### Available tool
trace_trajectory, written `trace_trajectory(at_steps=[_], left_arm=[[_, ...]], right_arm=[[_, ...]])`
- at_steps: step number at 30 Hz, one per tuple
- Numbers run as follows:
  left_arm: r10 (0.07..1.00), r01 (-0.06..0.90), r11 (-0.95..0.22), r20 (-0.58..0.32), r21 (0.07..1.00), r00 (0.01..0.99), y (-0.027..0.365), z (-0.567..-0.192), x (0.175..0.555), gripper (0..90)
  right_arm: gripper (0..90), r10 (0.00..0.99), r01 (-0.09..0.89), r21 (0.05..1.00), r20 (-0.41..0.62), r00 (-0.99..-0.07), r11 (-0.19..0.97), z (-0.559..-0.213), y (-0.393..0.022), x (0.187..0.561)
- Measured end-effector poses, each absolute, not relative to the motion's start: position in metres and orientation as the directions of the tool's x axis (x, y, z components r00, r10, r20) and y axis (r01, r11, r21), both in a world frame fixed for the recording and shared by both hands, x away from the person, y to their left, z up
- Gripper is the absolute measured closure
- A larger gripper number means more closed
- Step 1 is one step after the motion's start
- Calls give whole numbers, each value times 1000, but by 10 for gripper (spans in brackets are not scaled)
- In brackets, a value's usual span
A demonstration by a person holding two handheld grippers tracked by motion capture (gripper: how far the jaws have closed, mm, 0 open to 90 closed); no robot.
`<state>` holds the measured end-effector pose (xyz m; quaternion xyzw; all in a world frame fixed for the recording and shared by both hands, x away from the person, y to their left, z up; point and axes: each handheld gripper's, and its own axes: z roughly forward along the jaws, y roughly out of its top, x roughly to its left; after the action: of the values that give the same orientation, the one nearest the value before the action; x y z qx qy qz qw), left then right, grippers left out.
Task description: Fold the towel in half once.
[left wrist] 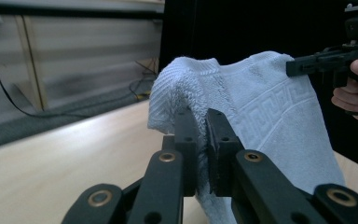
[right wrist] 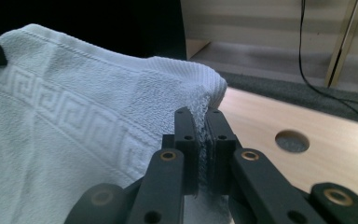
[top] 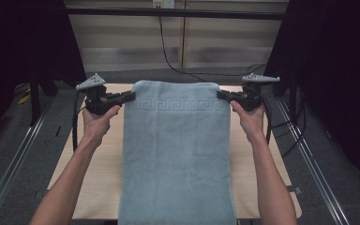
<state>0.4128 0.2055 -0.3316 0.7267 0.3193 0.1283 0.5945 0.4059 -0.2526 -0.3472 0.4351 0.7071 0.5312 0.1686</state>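
Note:
A pale blue towel with a woven key-pattern band hangs stretched between my two grippers, its top edge held up above the wooden table. My left gripper is shut on the towel's top left corner, cloth pinched between the pads. My right gripper is shut on the top right corner. The towel's lower part drapes down toward the near table edge. In the left gripper view the other gripper and the hand holding it appear at the right.
A round hole is in the tabletop near the right gripper. Metal rails run along both sides of the table. A black cable trails over the grey floor behind, in front of pale panelled walls.

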Motion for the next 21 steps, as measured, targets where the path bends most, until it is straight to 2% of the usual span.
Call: trace_trajectory(at_steps=[4, 5, 8, 14, 21], left_arm=[[632, 281, -75, -172, 957, 755, 210, -313, 410, 847], [628, 279, -77, -171, 957, 759, 212, -315, 406, 847], [618, 295, -107, -169, 949, 768, 215, -331, 395, 846], [578, 326, -92, -216, 941, 787, 226, -362, 366, 847], [536, 325, -179, -186, 929, 824, 228, -383, 316, 847]], right_arm=[[858, 783, 372, 928, 225, -579, 8, -324, -250, 405], [858, 775, 368, 930, 240, -585, -11, -323, -250, 404], [859, 768, 380, 924, 223, -600, 29, -331, -244, 393], [859, 732, 394, 915, 212, -647, 83, -353, -242, 350], [860, 694, 394, 904, 175, -698, 169, -369, -239, 287]])
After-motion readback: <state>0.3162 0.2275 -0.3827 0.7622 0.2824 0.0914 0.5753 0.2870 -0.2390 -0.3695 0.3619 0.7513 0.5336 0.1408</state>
